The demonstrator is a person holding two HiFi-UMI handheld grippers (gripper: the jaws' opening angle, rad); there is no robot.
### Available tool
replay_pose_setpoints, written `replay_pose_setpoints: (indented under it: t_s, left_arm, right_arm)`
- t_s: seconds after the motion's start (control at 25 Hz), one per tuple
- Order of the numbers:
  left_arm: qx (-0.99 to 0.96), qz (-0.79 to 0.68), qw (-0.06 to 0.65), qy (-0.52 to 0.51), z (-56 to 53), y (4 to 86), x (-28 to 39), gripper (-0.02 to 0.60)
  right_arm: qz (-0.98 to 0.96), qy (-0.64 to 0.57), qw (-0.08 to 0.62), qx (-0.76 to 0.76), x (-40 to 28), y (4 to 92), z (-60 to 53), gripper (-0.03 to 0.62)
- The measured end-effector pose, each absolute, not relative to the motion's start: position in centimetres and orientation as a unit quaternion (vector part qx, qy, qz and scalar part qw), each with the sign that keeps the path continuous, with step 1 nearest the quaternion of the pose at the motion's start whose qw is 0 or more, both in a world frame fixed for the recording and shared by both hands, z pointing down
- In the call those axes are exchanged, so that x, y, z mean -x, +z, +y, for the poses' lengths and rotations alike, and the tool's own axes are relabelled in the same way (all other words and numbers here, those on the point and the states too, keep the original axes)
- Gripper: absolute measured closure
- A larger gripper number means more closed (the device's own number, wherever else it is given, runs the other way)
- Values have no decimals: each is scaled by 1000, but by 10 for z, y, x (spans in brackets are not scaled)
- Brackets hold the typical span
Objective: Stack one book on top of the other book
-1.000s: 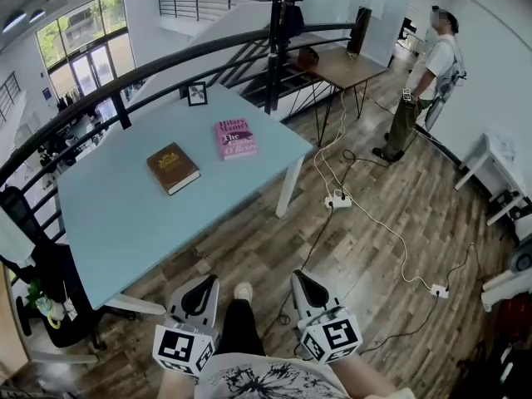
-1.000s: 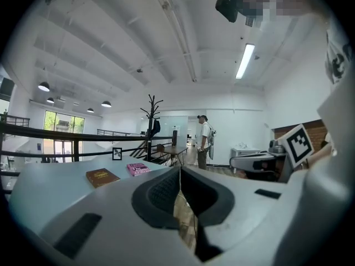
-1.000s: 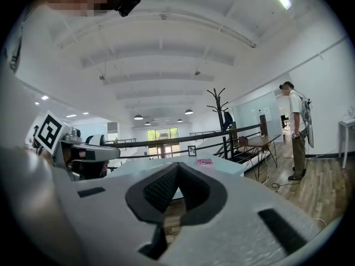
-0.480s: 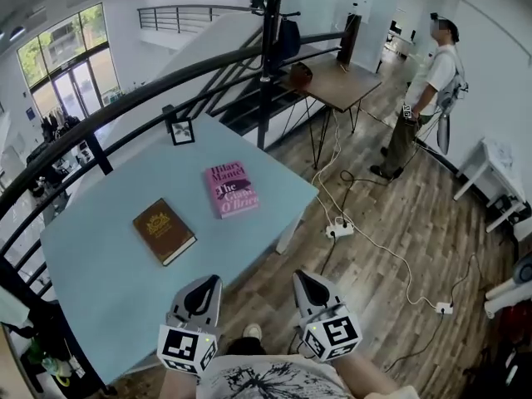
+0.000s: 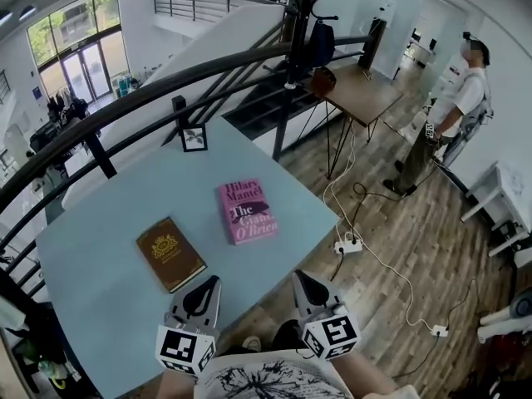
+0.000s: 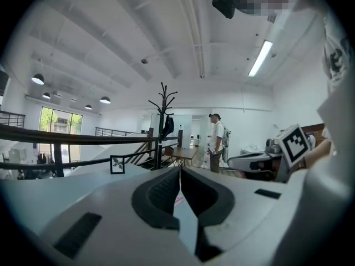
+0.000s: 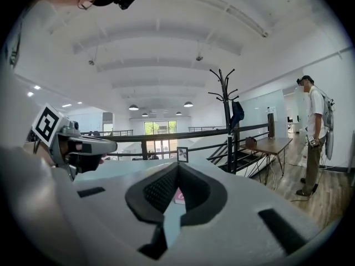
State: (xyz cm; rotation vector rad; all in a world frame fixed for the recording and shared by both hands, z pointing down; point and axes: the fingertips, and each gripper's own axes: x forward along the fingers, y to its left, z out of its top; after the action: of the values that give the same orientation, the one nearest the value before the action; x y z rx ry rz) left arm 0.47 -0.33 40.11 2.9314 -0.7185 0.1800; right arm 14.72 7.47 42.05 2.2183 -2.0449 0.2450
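Observation:
A pink book (image 5: 248, 211) lies flat on the light blue table (image 5: 100, 264), near its right corner. A brown book (image 5: 170, 253) lies to its left, closer to me. Both grippers hang at the table's near edge. My left gripper (image 5: 204, 284) is shut and empty, just short of the brown book. My right gripper (image 5: 301, 278) is shut and empty too, off the table's edge over the wooden floor. In the right gripper view a sliver of the pink book (image 7: 179, 196) shows between the jaw tips, and the left gripper view shows a bit of the pink book (image 6: 177, 200) as well.
A small framed picture (image 5: 194, 138) stands at the table's far edge. A black railing (image 5: 141, 77) curves behind the table. A person (image 5: 453, 115) stands at the far right by a wooden desk (image 5: 367, 86). Cables and power strips (image 5: 347, 245) lie on the floor.
The whole view has closed in on the table: the books now lie nearer and lower in the head view. Both grippers keep side by side, shut, and now reach the table's near edge.

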Motion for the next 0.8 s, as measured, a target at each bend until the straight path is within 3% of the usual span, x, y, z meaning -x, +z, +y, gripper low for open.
replay_pose_setpoints:
  t_s: [0.8]
  left_arm:
    - [-903, -415, 86, 72, -165, 441, -87, 571]
  right_arm:
    - [-777, 148, 135, -597, -275, 493, -153, 600]
